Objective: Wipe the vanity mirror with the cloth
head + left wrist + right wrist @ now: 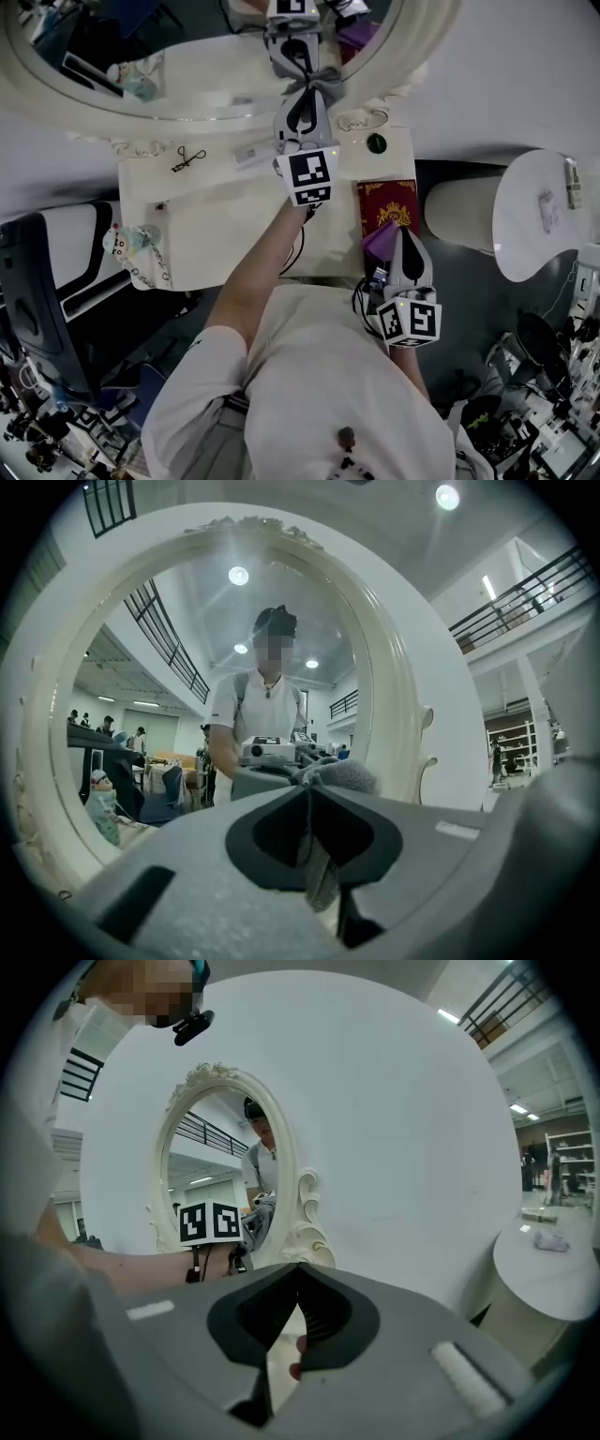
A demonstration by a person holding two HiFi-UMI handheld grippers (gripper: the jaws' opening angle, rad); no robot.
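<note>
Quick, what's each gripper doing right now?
Left gripper: shut on the grey cloth.
Right gripper: shut, nothing between its jaws.

The vanity mirror point(206, 70) stands along the desk's point(225, 216) rear edge. My left claw point(302, 101) reaches over the desk's middle to the mirror's lower rim, the cloth point(319, 82) pinched in its jaws against the glass. An eyelash curler point(187, 159) lies near the rear edge left of that claw, a doll point(127, 246) sits at the front left corner, and a booklet point(386, 206) lies by the right edge. My right claw point(406, 239), jaws together, hangs at the front right corner just before the booklet.
</note>
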